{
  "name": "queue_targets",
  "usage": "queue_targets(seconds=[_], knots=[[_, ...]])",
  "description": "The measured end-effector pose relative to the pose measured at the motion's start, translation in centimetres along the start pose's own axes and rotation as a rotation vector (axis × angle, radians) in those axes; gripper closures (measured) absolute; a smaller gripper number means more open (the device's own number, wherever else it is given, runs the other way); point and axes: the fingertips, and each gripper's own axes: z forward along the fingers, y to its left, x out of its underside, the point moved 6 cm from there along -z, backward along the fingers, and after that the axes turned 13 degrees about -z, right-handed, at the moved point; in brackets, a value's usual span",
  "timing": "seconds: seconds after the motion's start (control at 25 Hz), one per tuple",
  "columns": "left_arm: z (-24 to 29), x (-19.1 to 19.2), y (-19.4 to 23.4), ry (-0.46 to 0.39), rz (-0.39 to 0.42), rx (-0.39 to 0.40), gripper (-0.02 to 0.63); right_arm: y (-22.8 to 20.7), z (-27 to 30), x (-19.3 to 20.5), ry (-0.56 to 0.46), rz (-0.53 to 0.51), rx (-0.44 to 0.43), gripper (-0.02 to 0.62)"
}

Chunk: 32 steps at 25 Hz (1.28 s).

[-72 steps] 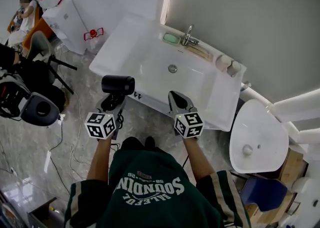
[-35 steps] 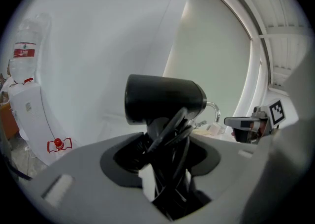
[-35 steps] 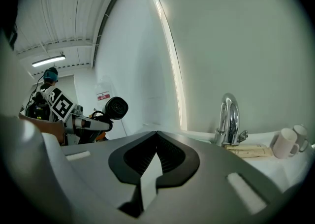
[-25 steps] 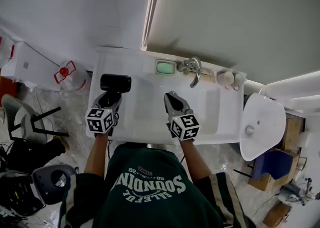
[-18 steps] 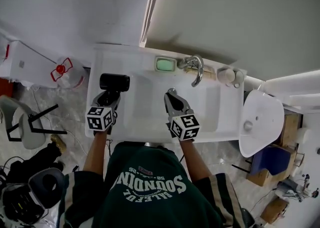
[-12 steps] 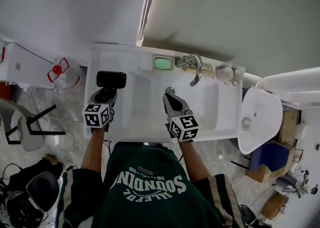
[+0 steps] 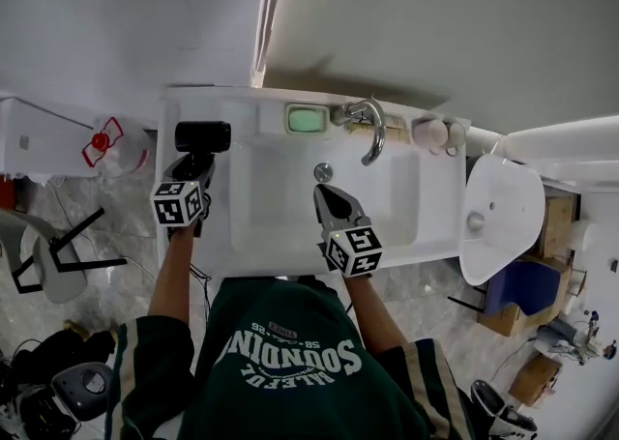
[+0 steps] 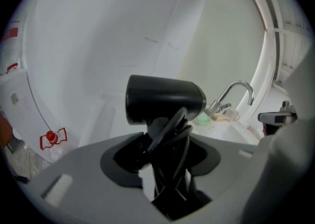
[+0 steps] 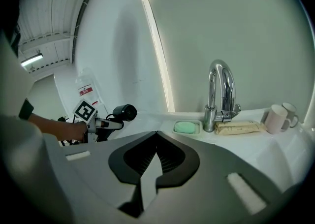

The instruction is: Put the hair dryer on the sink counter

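A black hair dryer (image 7: 201, 136) hangs over the left end of the white sink counter (image 7: 235, 111). My left gripper (image 7: 192, 165) is shut on its handle, which has the black cord wound round it. The left gripper view shows the dryer's barrel (image 8: 165, 101) lying crosswise just beyond the left gripper (image 8: 167, 154). Whether the dryer touches the counter I cannot tell. My right gripper (image 7: 324, 192) hovers over the basin's front, shut and empty, and its tips meet in the right gripper view (image 9: 155, 133). That view also shows the dryer (image 9: 125, 112) at the far left.
At the back of the counter stand a chrome faucet (image 7: 365, 125), a green soap dish (image 7: 306, 120), a packet (image 9: 238, 128) and two cups (image 7: 433, 132). A white toilet (image 7: 498, 218) is at the right. A water bottle (image 7: 106, 143) stands left of the sink.
My left gripper has carried the hair dryer forward toward the wall and lower over the counter's left end. The right gripper has sunk a little over the basin.
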Motion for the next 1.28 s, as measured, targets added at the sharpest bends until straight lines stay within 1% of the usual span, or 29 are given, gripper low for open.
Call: queue_targets(seconds=[0.32, 0.56, 0.84, 1.04, 1.12, 1.28], knots=[[3.1, -0.9, 1.7, 0.033, -0.017, -0.031, 0.347, -0.8, -1.3, 1.0, 0.023, 0.024, 0.042, 0.592], [4.9, -0.5, 3.0, 0.078, -0.013, -0.087, 0.347, -1.2, -2.3, 1.8, 0.038, 0.039, 0.078, 0.592], [6.3, 0.3, 3.7, 0.132, -0.007, -0.115, 0.347, -1.3, -3.1, 2.6, 0.051, 0.053, 0.110, 0.592], [7.0, 1.0, 4.2, 0.165, -0.017, -0.176, 0.347, -1.5, -4.1, 3.1, 0.057, 0.069, 0.139, 0.592], [7.0, 1.1, 4.5, 0.171, -0.028, -0.194, 0.347, -1.5, -4.4, 3.4, 0.059, 0.074, 0.147, 0.592], [7.0, 1.2, 4.7, 0.166, -0.041, -0.203, 0.347, -1.5, -4.9, 3.6, 0.060, 0.081, 0.160, 0.592]])
